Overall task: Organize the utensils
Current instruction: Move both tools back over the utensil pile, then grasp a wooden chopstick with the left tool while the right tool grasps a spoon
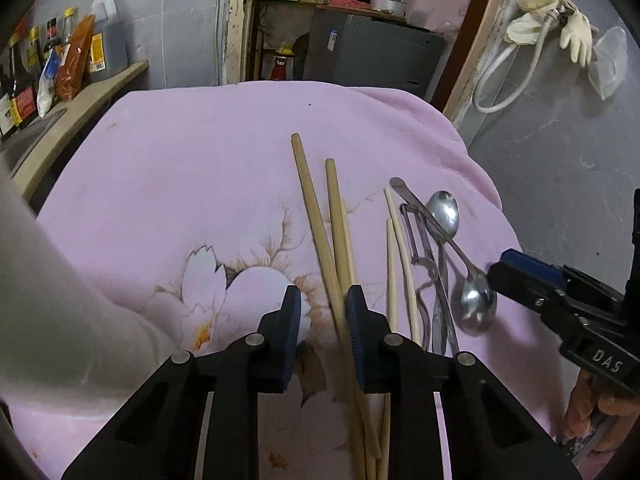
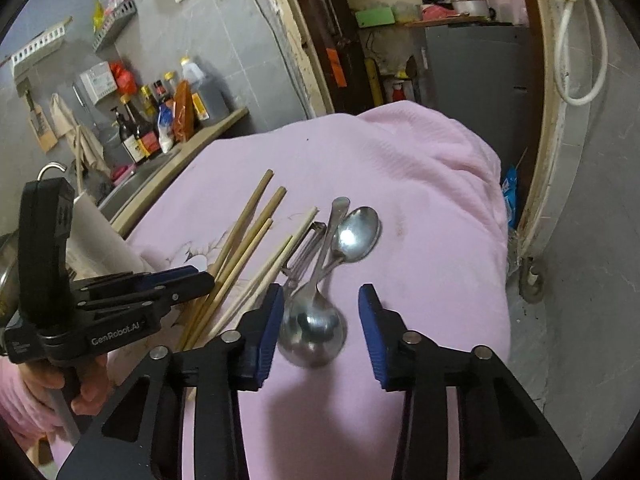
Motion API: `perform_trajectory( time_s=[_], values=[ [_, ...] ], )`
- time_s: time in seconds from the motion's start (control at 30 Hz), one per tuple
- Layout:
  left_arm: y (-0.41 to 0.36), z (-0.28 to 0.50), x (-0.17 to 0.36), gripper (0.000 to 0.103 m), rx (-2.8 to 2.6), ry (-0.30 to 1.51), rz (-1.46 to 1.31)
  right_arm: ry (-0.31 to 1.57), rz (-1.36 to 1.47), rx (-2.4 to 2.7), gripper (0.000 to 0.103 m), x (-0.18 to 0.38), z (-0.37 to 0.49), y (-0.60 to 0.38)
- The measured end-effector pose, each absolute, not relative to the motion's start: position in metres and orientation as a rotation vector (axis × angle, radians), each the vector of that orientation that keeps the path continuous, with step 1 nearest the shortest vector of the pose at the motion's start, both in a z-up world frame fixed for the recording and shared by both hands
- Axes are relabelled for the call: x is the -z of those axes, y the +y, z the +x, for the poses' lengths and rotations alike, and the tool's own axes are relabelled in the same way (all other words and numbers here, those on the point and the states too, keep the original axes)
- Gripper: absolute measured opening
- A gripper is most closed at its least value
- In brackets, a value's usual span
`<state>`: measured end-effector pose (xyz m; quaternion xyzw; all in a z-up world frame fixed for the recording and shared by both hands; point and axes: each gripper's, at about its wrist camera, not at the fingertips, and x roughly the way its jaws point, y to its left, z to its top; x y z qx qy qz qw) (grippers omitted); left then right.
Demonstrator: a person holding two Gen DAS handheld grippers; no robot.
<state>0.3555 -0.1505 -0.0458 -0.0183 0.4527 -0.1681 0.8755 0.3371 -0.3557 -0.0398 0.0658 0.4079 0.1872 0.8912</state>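
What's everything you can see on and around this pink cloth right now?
chopsticks: five visible, tan and pale wood, side by side mid-cloth
spoons: two, silver metal, crossed, right of the chopsticks
peeler: one, metal, between chopsticks and spoons
cloth: one, pink with flower print, under the utensils
bottles: several, dark sauces, counter at left
gloves: pale, hung on the right wall
left gripper: black, blue-padded fingers, open astride the chopsticks
right gripper: same, open around a spoon bowl
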Motion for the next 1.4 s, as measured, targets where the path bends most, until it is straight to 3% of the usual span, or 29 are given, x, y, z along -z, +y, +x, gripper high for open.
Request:
perform_trajectory(
  time_s=[0.17, 0.5, 0.67, 1.4],
  values=[
    [-0.153, 0.368, 0.046, 0.014, 0.353, 0.960, -0.060, 0.898, 0.152, -0.388, 0.022, 0.045, 0.357, -0.352],
    [-0.153, 0.383, 0.045, 0.008, 0.345, 0.988, -0.113, 0.963, 0.182, -0.414, 0.018, 0.053, 0.375, -0.349],
    [-0.154, 0.381, 0.044, 0.005, 0.351, 1.004, -0.127, 0.960, 0.190, -0.420, 0.009, 0.052, 0.372, -0.346],
    [-0.141, 0.338, 0.041, 0.004, 0.401, 1.069, -0.108, 0.967, 0.085, -0.380, 0.006, 0.042, 0.330, -0.346]
  ],
)
